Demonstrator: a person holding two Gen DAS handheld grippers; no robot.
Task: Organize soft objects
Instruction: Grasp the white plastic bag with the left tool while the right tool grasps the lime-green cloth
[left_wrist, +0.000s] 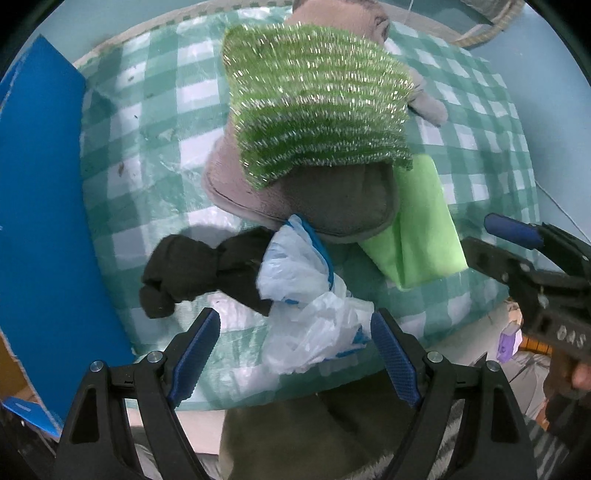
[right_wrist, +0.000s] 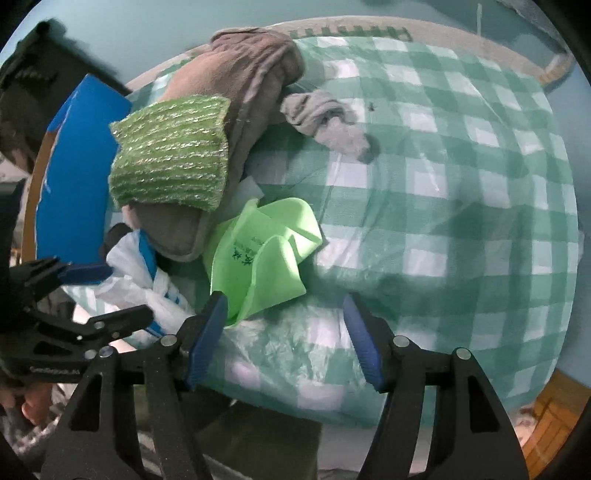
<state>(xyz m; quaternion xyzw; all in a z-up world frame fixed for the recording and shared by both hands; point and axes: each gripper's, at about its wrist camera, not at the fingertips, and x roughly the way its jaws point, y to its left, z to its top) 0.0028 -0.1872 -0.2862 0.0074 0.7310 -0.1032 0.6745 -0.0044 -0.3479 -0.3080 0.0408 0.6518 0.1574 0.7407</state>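
Left gripper (left_wrist: 295, 350) hangs jaws apart and empty right over the crumpled white plastic bag (left_wrist: 314, 314) at the checked cloth's (left_wrist: 147, 122) near edge, nearer than the released right gripper (right_wrist: 284, 332) beside the light-green cloth (right_wrist: 266, 254).

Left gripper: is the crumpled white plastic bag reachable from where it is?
Probably yes. The left gripper hangs open right over the crumpled white plastic bag; nothing covers the bag's near end.
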